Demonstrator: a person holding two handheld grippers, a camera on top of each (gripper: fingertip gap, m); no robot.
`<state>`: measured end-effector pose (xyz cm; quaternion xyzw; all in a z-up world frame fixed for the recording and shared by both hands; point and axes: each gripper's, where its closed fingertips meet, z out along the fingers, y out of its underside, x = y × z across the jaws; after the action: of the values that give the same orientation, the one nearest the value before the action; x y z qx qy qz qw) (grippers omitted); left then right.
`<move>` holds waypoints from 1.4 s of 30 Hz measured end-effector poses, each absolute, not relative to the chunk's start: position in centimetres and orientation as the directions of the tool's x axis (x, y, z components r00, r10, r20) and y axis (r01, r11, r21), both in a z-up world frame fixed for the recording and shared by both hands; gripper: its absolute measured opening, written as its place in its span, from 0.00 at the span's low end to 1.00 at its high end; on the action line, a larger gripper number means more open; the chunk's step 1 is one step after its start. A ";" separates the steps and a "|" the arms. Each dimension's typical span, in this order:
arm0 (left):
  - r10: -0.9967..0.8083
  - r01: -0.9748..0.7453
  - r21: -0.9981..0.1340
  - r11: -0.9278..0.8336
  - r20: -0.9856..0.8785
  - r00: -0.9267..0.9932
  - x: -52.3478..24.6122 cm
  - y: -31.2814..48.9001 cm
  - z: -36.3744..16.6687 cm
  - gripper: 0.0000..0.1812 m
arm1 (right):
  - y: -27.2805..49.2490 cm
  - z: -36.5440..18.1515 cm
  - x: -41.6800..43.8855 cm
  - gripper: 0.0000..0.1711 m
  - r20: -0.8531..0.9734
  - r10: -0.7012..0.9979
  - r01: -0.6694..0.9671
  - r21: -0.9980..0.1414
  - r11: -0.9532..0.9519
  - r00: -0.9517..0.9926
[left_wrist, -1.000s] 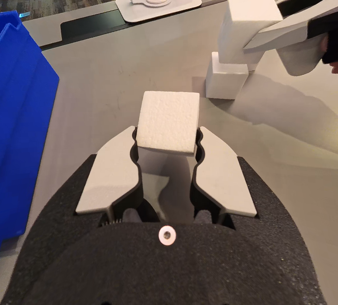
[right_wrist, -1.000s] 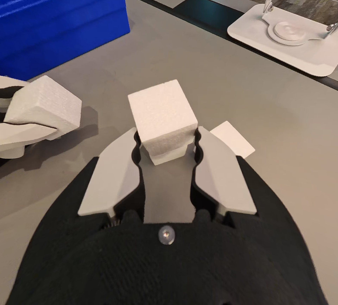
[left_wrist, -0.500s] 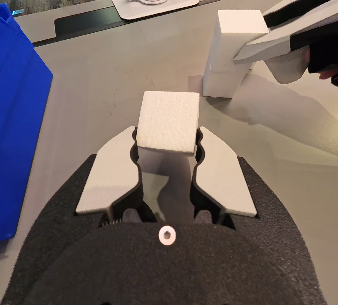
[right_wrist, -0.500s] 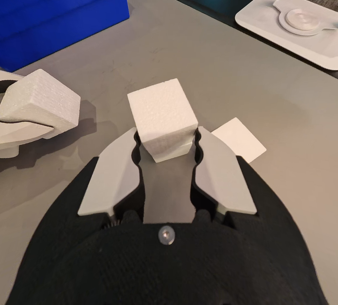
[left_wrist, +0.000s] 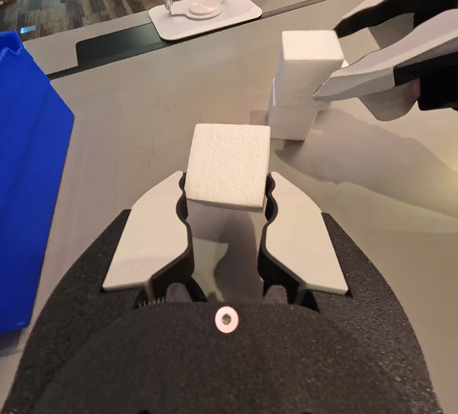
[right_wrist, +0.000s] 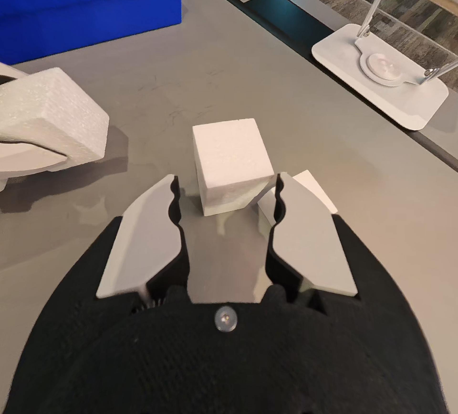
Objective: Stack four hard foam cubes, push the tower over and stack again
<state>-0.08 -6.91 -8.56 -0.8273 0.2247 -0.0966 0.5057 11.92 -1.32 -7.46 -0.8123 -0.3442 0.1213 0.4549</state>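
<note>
A grey desk (left_wrist: 138, 114) is seen carrying everything. A blue bin (left_wrist: 27, 178) is stood at its left side. A white stand base (right_wrist: 381, 84) with thin metal legs is set at the far edge, beside a dark recessed strip (right_wrist: 285, 10).

The left hand-held gripper (left_wrist: 226, 180) is pinched on a white foam cube (left_wrist: 229, 166), which is held clear of the desk between the fingertips; the same cube (right_wrist: 54, 114) is seen at the left of the right wrist view.

The right hand-held gripper (right_wrist: 226, 178) is spread apart, with a gap on both sides of the stack and no contact seen. In the left wrist view its fingers (left_wrist: 359, 79) are seen flanking the upper cube.

A two-cube stack is stood on the desk: the top cube (right_wrist: 231, 154) is rested on the bottom cube (left_wrist: 290, 121), slightly offset from it. In the right wrist view only a sliver of the bottom cube is visible under the top one.

A fourth cube (right_wrist: 312, 188) is lain on the desk just to the right of the stack, partly hidden behind the right finger.
</note>
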 end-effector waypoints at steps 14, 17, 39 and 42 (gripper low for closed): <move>-0.553 -0.168 -0.932 -0.322 0.041 0.832 7.7 -4.1 -0.2 0.34 | 1.2 -1.3 20.5 0.47 0.117 0.640 0.228 -0.969 -0.093 0.759; -0.496 -0.238 -0.909 -0.343 -0.040 0.867 8.9 -2.6 -0.6 0.33 | 2.1 -1.0 22.8 0.46 0.084 0.568 0.168 -0.981 -0.097 0.819; -0.438 -0.433 -0.761 -0.483 -0.218 0.872 11.7 -0.2 -3.9 0.33 | 4.4 -6.5 25.5 0.47 0.057 0.524 0.228 -0.936 -0.269 0.850; -0.439 -0.437 -0.764 -0.475 -0.225 0.870 11.7 -0.1 -3.8 0.33 | 4.5 -7.0 25.4 0.47 0.055 0.529 0.237 -0.930 -0.282 0.847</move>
<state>11.73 -0.11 -3.84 -0.8587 0.2548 -0.0010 0.4447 25.39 4.51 -6.96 -0.7896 -0.2425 0.1333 0.5477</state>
